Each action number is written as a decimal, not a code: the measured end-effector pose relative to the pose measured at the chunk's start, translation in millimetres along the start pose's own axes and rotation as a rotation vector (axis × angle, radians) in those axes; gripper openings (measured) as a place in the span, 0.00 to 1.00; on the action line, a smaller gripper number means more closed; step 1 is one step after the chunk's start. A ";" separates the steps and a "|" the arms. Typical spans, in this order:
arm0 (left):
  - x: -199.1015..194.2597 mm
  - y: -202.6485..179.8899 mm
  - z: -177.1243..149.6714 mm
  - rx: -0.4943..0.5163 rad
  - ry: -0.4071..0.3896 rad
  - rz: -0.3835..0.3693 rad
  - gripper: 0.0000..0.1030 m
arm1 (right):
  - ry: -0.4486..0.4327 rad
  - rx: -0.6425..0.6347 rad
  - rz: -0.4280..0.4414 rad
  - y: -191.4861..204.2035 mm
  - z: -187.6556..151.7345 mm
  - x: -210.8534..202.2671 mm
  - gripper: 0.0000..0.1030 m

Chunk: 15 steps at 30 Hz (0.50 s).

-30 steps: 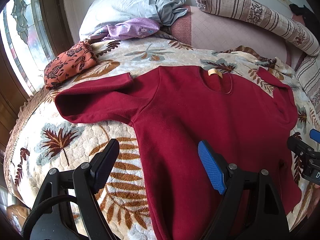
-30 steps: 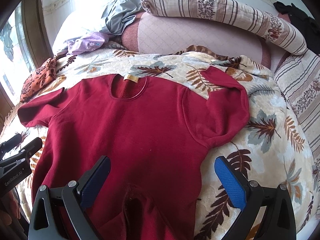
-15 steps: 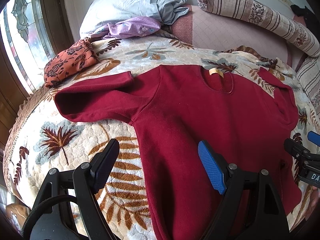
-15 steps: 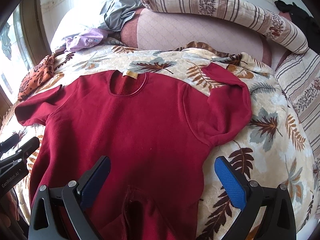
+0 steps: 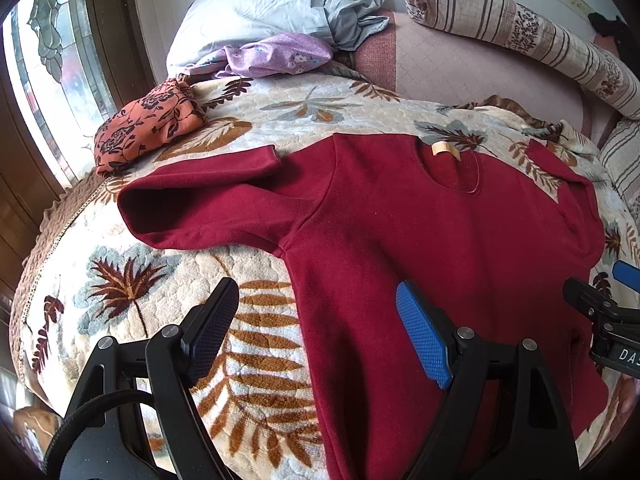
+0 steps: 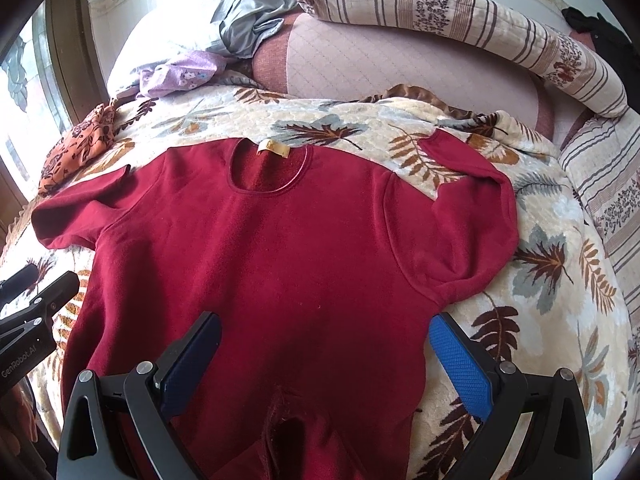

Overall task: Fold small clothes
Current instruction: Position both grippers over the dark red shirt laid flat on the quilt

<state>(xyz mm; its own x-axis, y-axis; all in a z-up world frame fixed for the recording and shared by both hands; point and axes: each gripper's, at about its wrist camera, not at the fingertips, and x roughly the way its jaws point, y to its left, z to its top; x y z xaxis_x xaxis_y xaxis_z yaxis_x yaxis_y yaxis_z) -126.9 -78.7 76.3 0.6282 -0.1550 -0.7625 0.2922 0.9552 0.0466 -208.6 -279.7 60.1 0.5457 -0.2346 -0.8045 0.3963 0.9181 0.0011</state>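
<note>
We hold the left gripper (image 5: 316, 332) with its jaws spread wide and nothing between them, straddling the left side seam of the red shirt (image 5: 420, 248), one finger over the leaf-patterned quilt (image 5: 132, 280). The shirt lies flat on the quilt, neckline toward 12 o'clock, its sleeves bent at 9 and 2 o'clock. Our right gripper (image 6: 324, 348) is likewise released, spanning the shirt's lower right body; a dark fold near the hem at 6 o'clock is hard to make out. An orange floral cloth (image 5: 148, 124) sits at 10 o'clock, apart from the shirt.
</note>
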 end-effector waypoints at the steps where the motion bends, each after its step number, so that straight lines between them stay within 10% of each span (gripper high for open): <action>1: 1.0 2.1 1.3 -0.004 0.000 0.005 0.79 | 0.000 0.000 0.005 1.3 1.1 0.7 1.00; 15: 31.2 57.6 18.8 -0.089 0.022 0.097 0.79 | 0.005 -0.070 0.148 61.7 27.6 22.1 1.00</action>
<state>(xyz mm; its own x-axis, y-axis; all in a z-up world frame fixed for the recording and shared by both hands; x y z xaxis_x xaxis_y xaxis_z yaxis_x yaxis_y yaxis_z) -76.9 -33.3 67.3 0.6338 -0.0558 -0.7715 0.1646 0.9843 0.0640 -151.7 -237.0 58.8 0.5907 -0.0941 -0.8014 0.2598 0.9625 0.0784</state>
